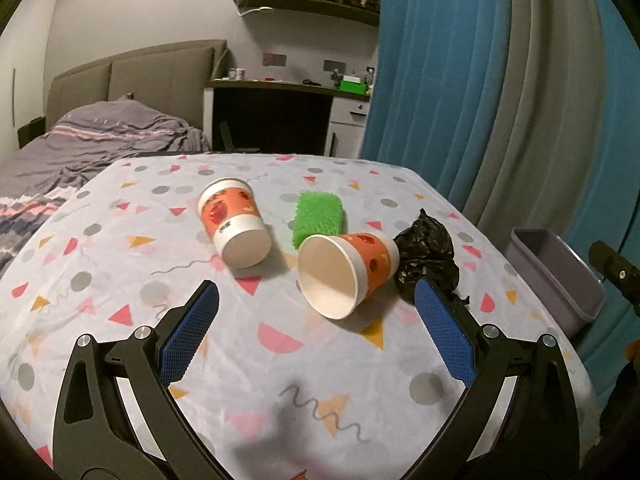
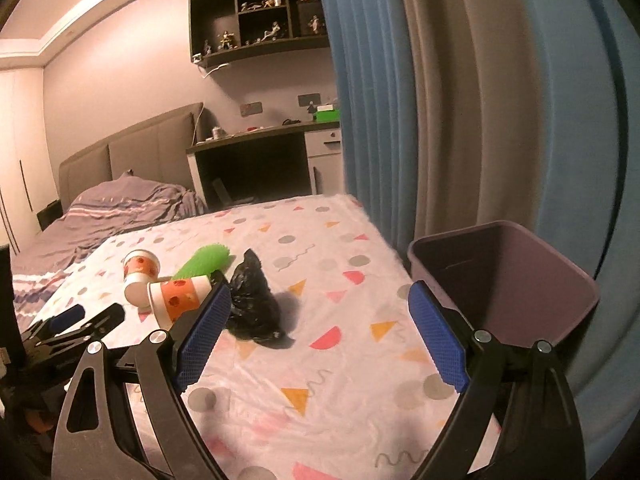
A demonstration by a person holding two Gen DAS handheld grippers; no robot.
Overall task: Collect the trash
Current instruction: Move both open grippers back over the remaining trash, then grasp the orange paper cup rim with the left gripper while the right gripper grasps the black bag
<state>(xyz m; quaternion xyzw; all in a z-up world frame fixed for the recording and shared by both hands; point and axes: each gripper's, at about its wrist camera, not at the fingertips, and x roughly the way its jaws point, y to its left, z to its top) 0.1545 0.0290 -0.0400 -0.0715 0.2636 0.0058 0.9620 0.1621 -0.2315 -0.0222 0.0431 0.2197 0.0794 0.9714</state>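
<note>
Table (image 1: 280, 360) covered with thin, wrinkled cloth printed with triangles, half-circles, dots and squiggles. Left gripper (image 1: 316, 300) low in frame, jaws spread wide, nothing between them; pads are blue with fine knurled texture on black plastic arms. Right gripper (image 2: 320, 300) same build, also spread wide and empty.

Trash sits centre of left wrist view. Near paper cup (image 1: 346, 274) lies on its side, conical, orange with red fruit print, white rim, open mouth facing camera, inside plain white and empty. Far paper cup (image 1: 234, 222) also tipped over, base toward camera, same print. Green sponge (image 1: 319, 218) rectangular, bumpy surface, just behind near cup. Black plastic bag (image 1: 428, 258) crumpled, glossy, touching near cup's base on its right.

Bin (image 1: 556, 276) at right edge of left view, rectangular, smooth mauve plastic, beside table edge. In right wrist view bin (image 2: 504, 280) is middle right, interior dark, no contents visible. There the bag (image 2: 252, 300) is left of centre, cups and sponge clustered further left, partly hidden by the left pad.
</note>
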